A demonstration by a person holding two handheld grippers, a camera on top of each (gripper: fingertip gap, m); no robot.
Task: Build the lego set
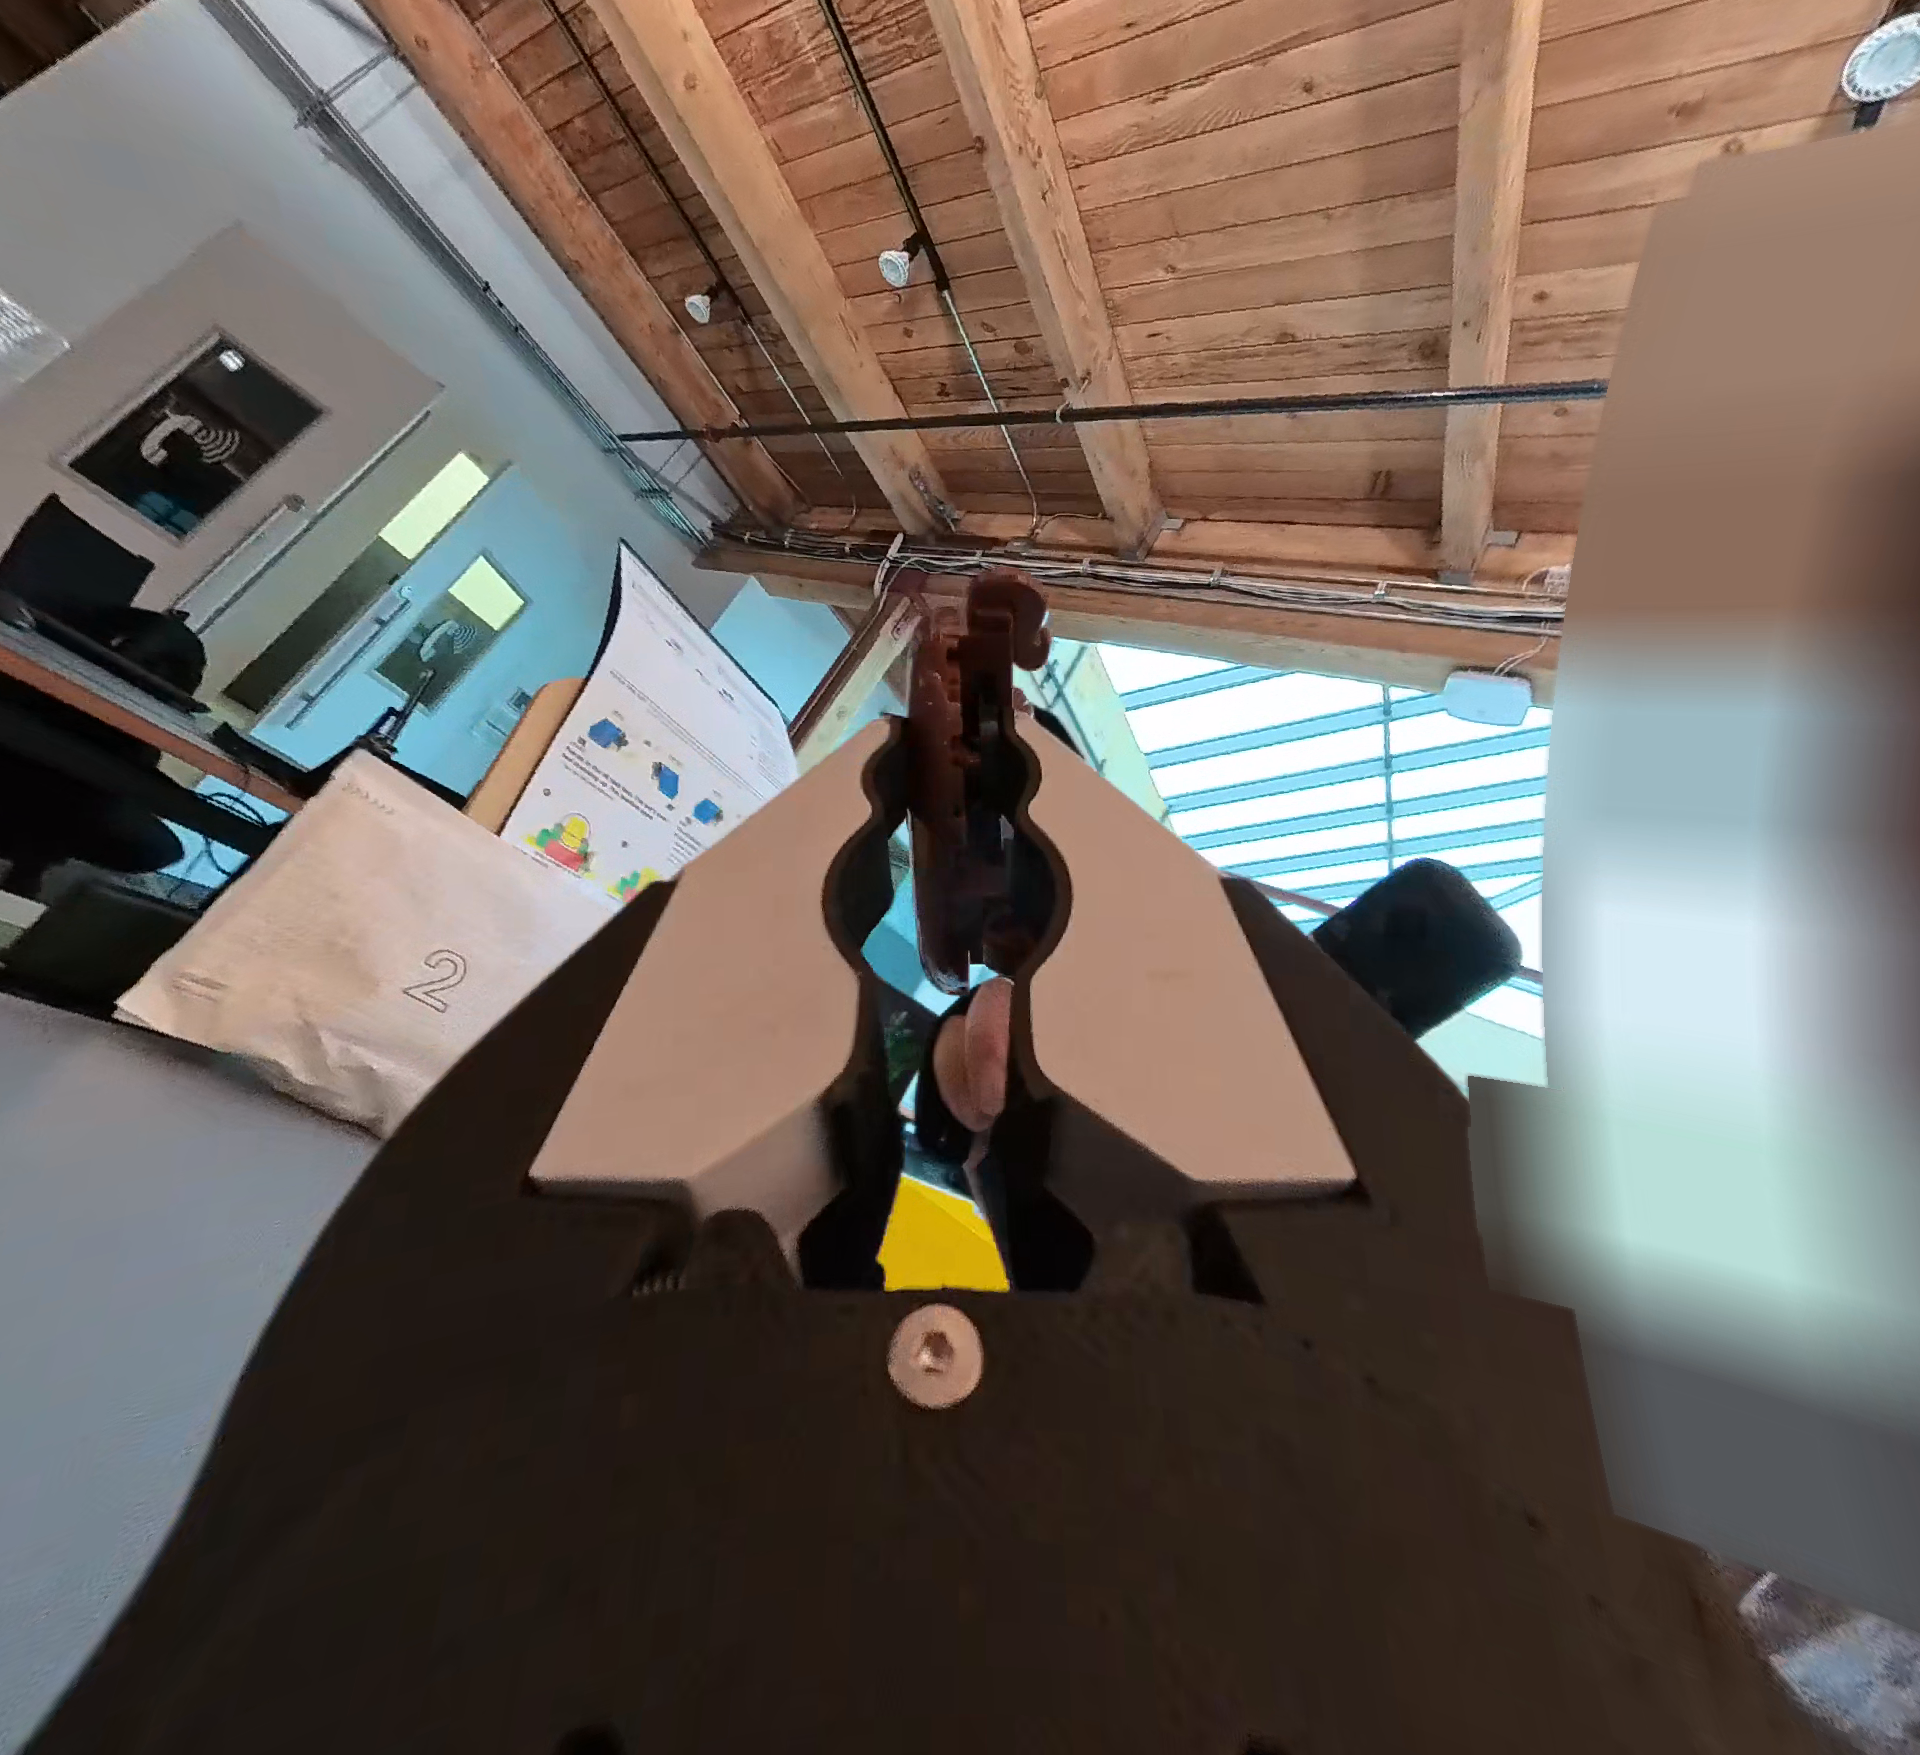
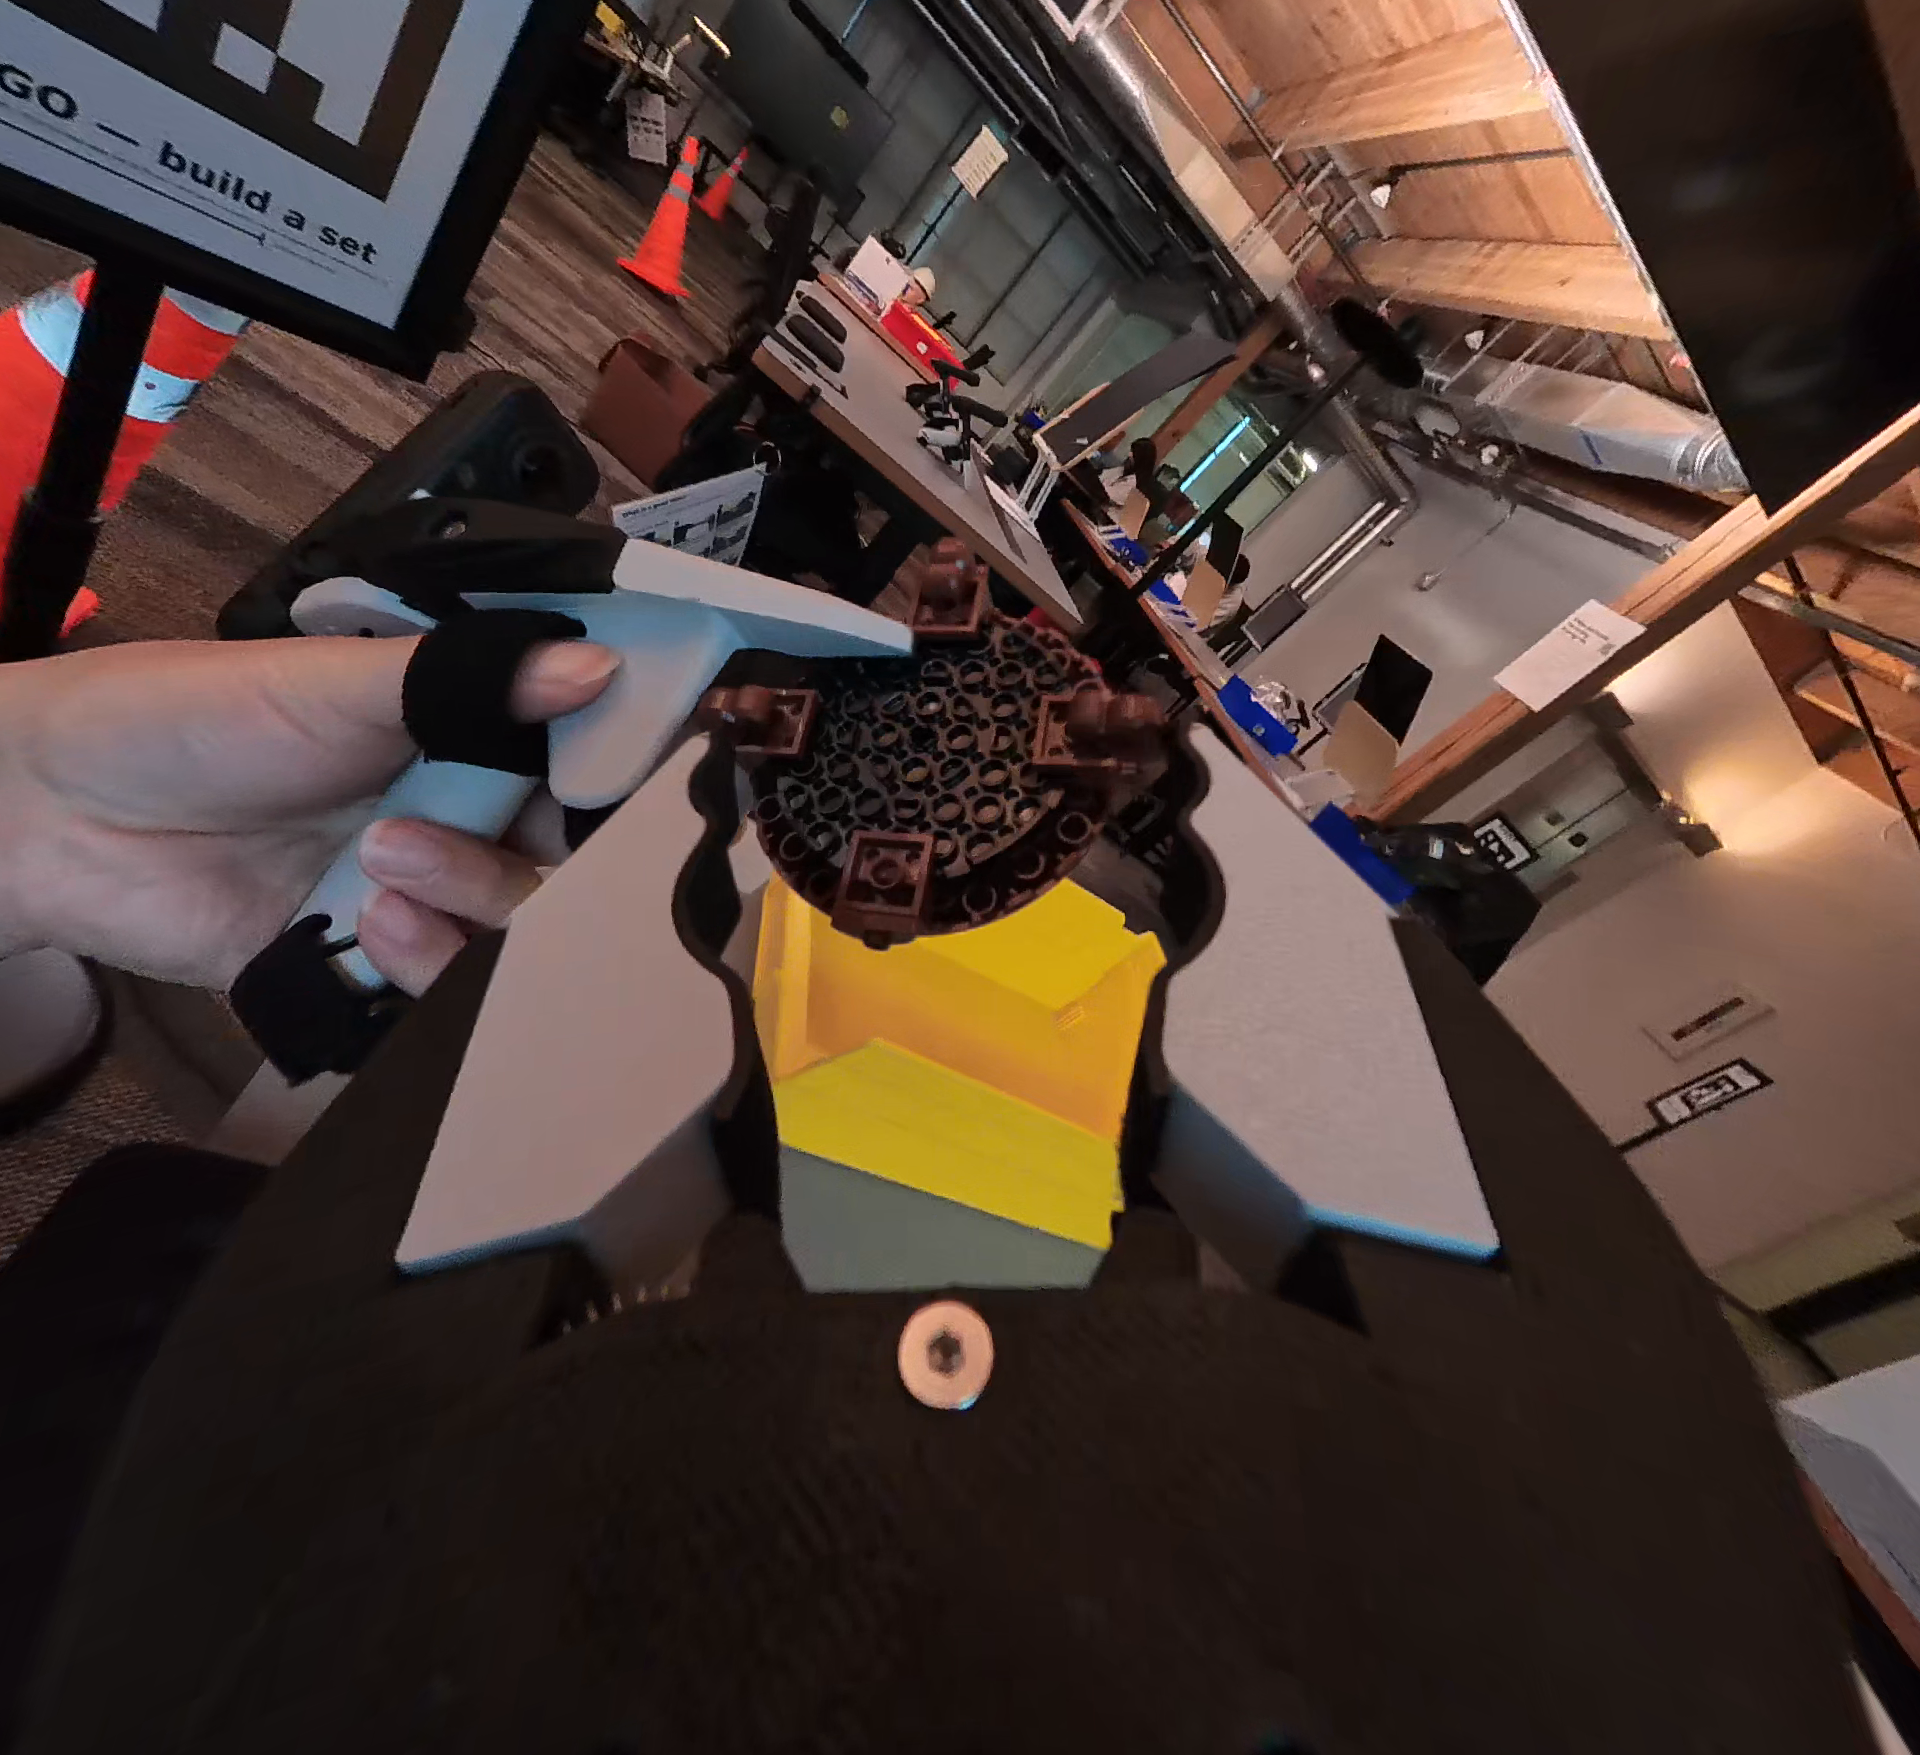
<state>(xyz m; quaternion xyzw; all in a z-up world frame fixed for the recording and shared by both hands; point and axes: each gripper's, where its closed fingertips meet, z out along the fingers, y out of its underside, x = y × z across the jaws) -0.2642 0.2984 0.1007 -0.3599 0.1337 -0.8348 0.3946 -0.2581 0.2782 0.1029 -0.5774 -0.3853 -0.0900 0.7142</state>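
Observation:
My left gripper (image 1: 961, 734) points up toward the ceiling and is shut on a round dark-brown Lego plate (image 1: 971, 770), seen edge-on. In the right wrist view the plate's (image 2: 925, 770) tubed underside faces the camera, with small brown bracket pieces (image 2: 774, 718) around its rim. There the left gripper (image 2: 894, 640), held by a hand (image 2: 208, 770), clamps the plate's upper left edge. My right gripper (image 2: 951, 739) is open, with one jaw on each side of the plate's lower half. I cannot tell whether the jaws touch it.
A yellow bin (image 2: 956, 1030) sits on the grey table (image 2: 935, 1238) behind the right jaws. An instruction booklet (image 1: 665, 749) and a numbered paper bag (image 1: 395, 957) stand at the left. A marker sign on a black stand (image 2: 239, 22) and orange cones (image 2: 665, 219) are farther off. Left and right tips are no more than a few centimetres apart.

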